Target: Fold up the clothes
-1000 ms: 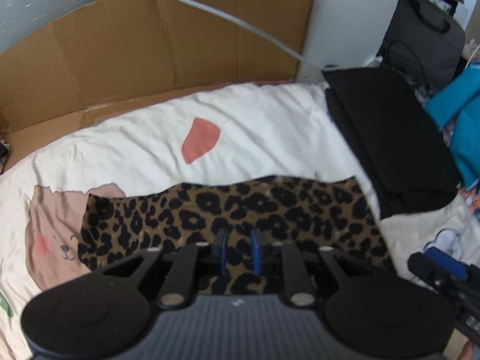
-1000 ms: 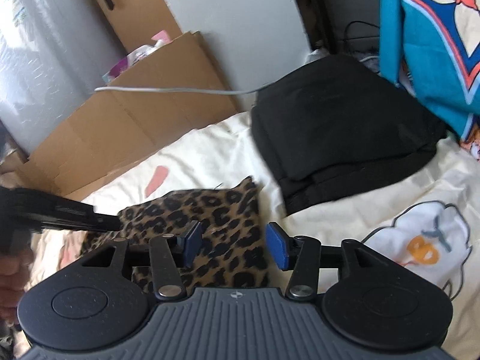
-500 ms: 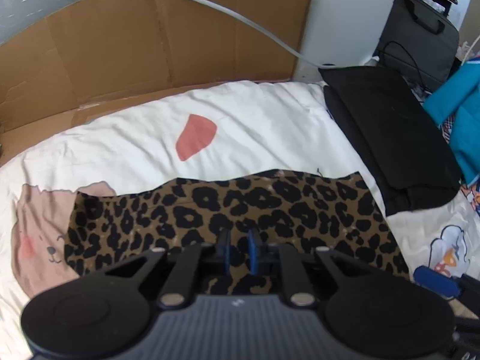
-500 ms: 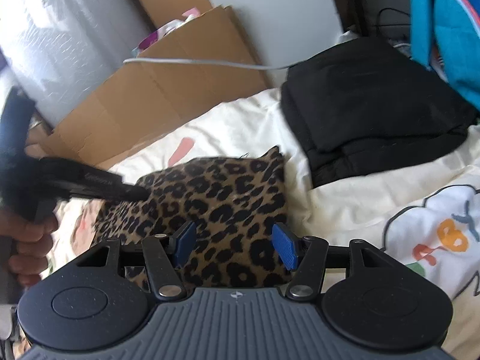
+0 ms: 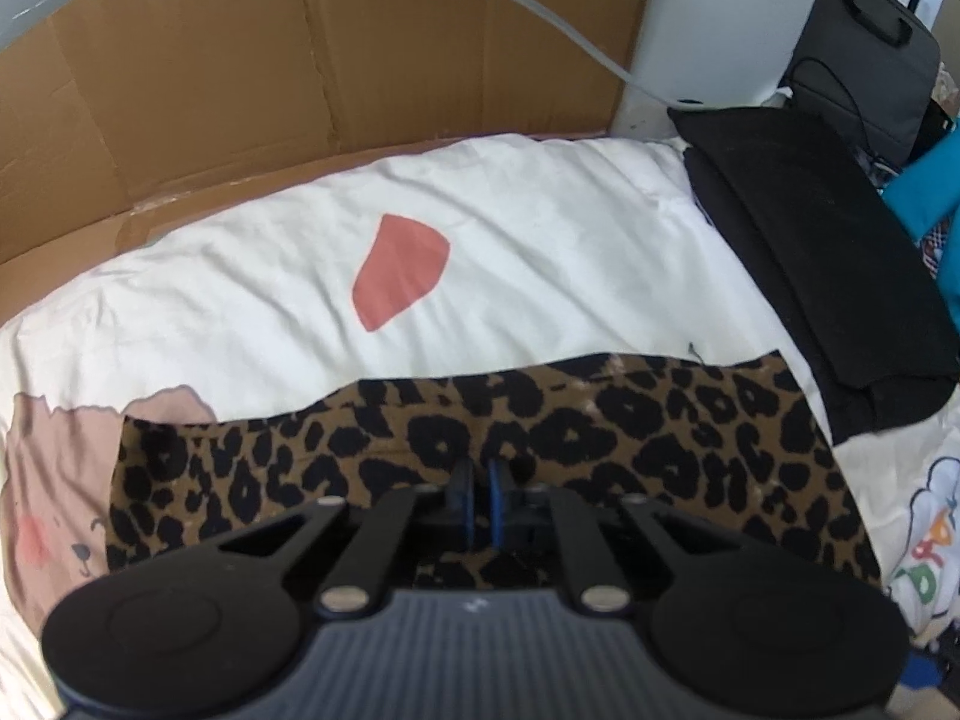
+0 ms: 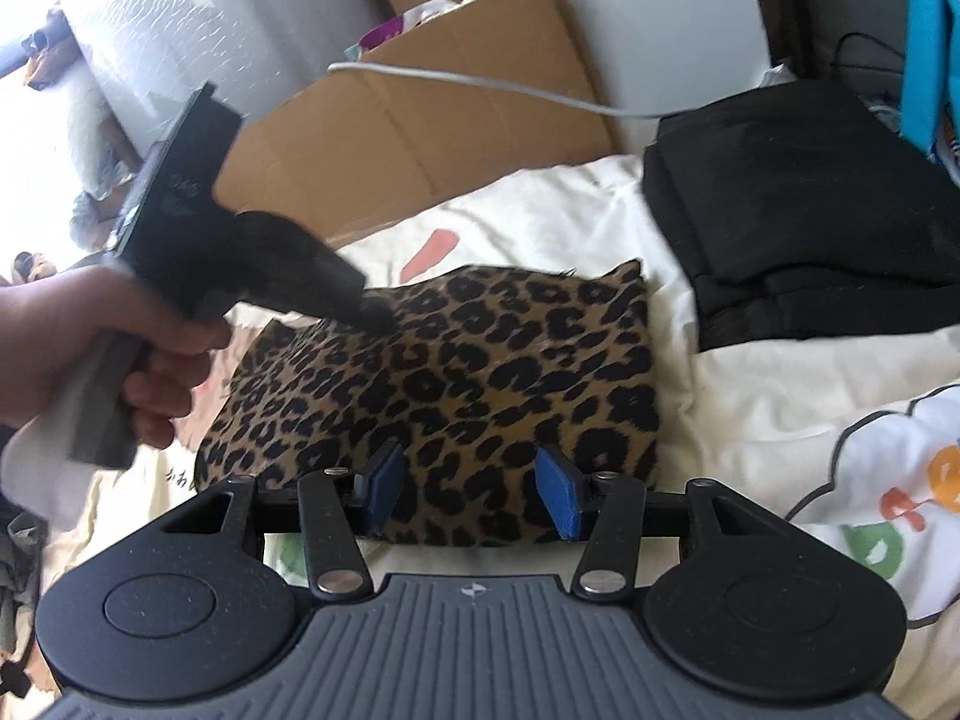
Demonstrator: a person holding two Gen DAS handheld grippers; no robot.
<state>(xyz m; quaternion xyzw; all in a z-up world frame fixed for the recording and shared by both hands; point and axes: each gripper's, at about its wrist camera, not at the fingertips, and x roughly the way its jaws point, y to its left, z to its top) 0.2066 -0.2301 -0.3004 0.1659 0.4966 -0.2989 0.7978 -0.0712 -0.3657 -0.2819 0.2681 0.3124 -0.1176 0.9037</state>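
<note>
Leopard-print cloth (image 6: 456, 378) lies folded into a flat rectangle on the bed (image 5: 252, 300), over the white cartoon-printed cover, towards the near edge and roughly midway along it. At the far left of the right wrist view a hand (image 6: 90, 348) grips the left tongs (image 5: 478, 495), whose black nose reaches down to the upper left part of the cloth. In its own camera the two blue pads stand almost together with only a sliver of gap, low over the middle of the print; whether any fabric is pinched between them cannot be told, since the tips sit against the pattern. Further right, the right tongs (image 6: 474, 489) hover over the near edge of the cloth with the jaws set wide apart and nothing between them. Beyond the cloth's right edge, near but apart from it, a folded black garment (image 6: 798, 210) rests at the far right of the bed, and a cardboard sheet (image 5: 300, 72) stands along the far edge with a grey cable (image 5: 540, 18) draped across it. The cloth looks thin, light and limp, likely to sag and slide on the smooth cover, so the sound hold would be at the corners or along a folded edge, taking all layers at once.
</note>
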